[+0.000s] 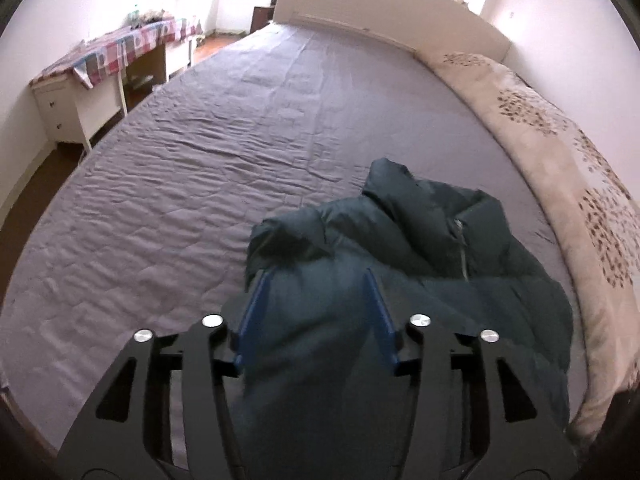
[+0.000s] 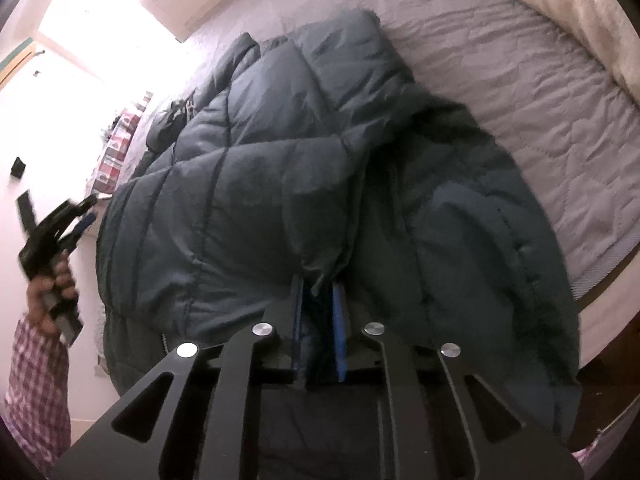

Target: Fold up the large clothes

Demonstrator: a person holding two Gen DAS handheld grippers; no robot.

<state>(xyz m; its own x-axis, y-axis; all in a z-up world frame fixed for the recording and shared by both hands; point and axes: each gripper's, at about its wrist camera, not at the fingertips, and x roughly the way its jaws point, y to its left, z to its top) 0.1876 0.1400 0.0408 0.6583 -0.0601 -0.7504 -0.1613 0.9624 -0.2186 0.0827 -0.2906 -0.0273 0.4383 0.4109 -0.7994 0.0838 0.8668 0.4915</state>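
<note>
Lying on the grey quilted bed sheet (image 1: 180,160), the dark teal quilted puffer jacket (image 1: 420,248) sits near the bed's right side, its long axis running away from the left wrist camera, collar end farthest. Wide bare sheet spreads left of it; a cream patterned blanket (image 1: 560,152) borders the right edge. The left gripper (image 1: 318,284) stands open astride a jacket fold, pads apart from it. The right gripper (image 2: 320,300) pinches a jacket fold between nearly closed blue pads.
</note>
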